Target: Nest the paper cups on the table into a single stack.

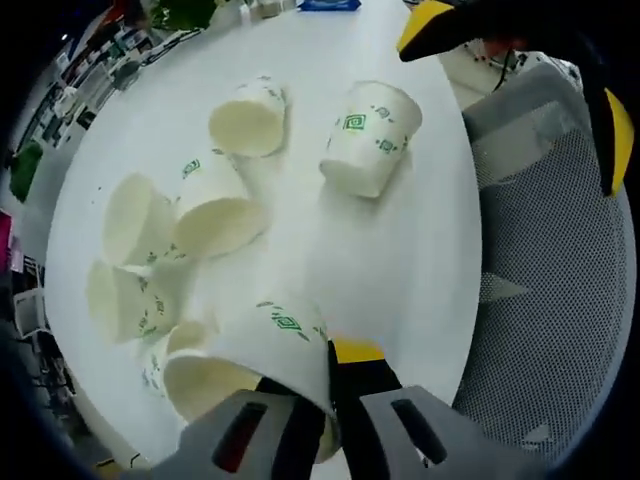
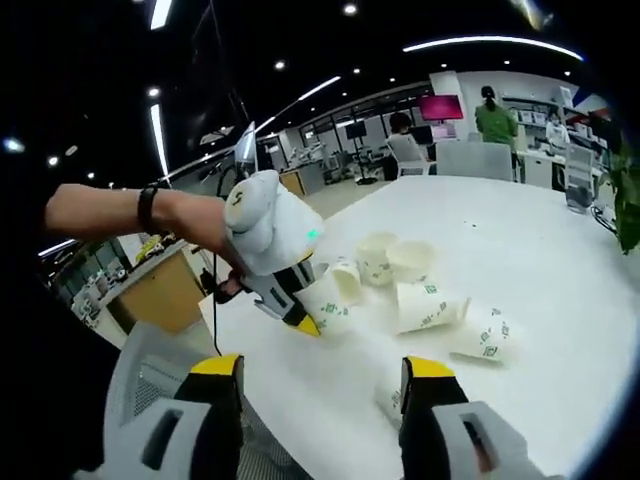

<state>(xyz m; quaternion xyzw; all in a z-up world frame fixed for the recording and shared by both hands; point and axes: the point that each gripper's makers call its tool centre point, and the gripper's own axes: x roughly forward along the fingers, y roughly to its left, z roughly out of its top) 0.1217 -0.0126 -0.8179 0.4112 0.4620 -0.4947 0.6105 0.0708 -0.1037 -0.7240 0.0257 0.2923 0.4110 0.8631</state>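
My left gripper [image 1: 335, 368] is shut on the wall of a white paper cup with green marks [image 1: 262, 352], gripped at its rim and lying on its side near the table edge. Several more cups lie tipped over on the white table [image 1: 300, 40]: one [image 1: 370, 135] to the far right, one [image 1: 250, 118] beside it, and a cluster [image 1: 215, 205] on the left. In the right gripper view a hand holds that left gripper [image 2: 308, 312] with its cup [image 2: 335, 290]. My right gripper [image 2: 322, 368] is open above the table edge, holding nothing. A cup [image 2: 392, 400] lies by its right finger.
A grey mesh chair [image 1: 550, 250] stands against the table's near edge, also seen as the chair [image 2: 140, 370]. Loose cups [image 2: 430, 305] spread toward the table's middle. Small items sit at the far table edge [image 1: 330, 5]. People stand at desks [image 2: 490, 120] in the background.
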